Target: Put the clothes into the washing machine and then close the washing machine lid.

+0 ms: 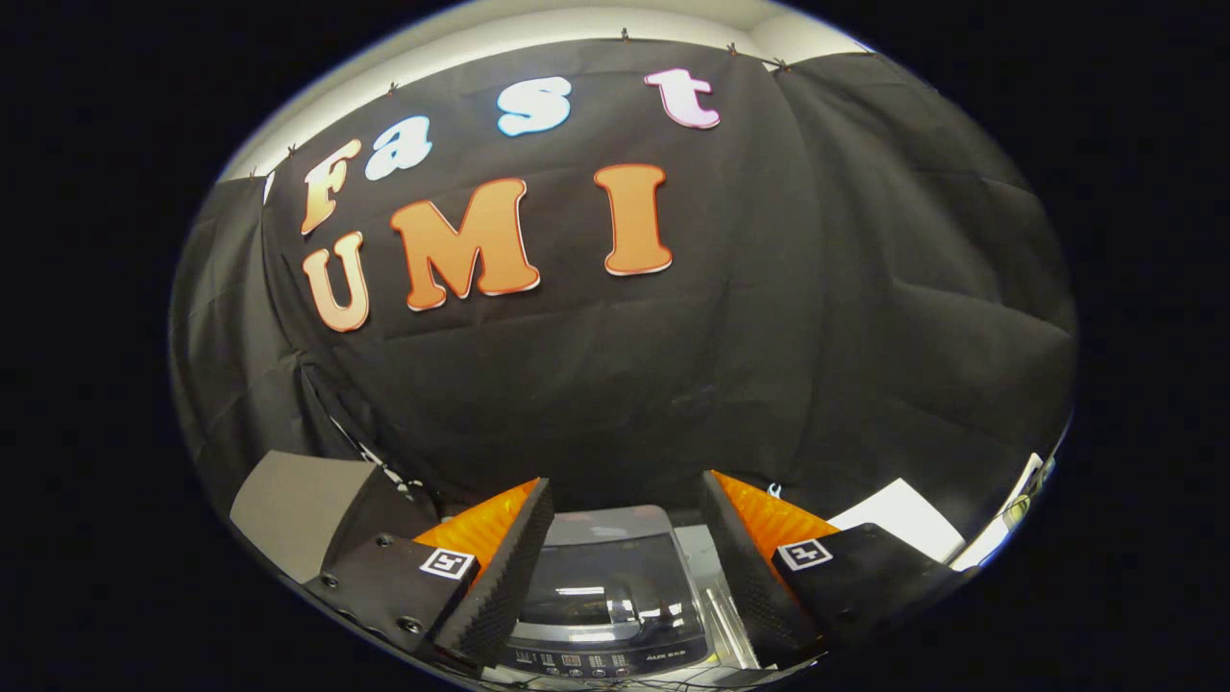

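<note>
In the gripper view my gripper (615,567) is spread wide with nothing held; the washing machine (607,601) sits below and between the fingers, its glass lid (603,577) lying flat, seemingly down. I can't make out any clothes.

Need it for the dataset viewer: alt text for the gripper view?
The open gripper holds nothing, its fingers spread either side of a top-loading washer with its dark glass lid down. Behind hangs the booth's black cloth wall, with a grey box beside one finger and a white sheet beside the other.
</note>
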Tool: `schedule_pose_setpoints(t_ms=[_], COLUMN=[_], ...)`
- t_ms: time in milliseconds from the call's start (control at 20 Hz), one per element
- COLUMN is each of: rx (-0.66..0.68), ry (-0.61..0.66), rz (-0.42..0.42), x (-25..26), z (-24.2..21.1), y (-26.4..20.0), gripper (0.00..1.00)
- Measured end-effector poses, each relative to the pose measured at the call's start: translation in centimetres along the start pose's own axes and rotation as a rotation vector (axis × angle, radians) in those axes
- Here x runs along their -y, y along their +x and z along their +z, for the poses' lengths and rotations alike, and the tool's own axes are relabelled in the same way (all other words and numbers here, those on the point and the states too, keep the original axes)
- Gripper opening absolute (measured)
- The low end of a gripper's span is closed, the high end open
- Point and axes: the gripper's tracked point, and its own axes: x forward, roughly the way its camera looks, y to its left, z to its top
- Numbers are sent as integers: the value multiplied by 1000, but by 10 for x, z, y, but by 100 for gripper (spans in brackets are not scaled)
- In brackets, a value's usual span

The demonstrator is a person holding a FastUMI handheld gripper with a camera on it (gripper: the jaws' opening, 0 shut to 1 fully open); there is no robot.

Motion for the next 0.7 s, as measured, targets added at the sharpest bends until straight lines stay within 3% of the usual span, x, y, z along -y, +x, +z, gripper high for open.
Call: schedule_pose_setpoints(t_ms=[700], rx=[211], ry=[-50], rz=[-5], x=[7], z=[131], y=[-78], gripper=[98])
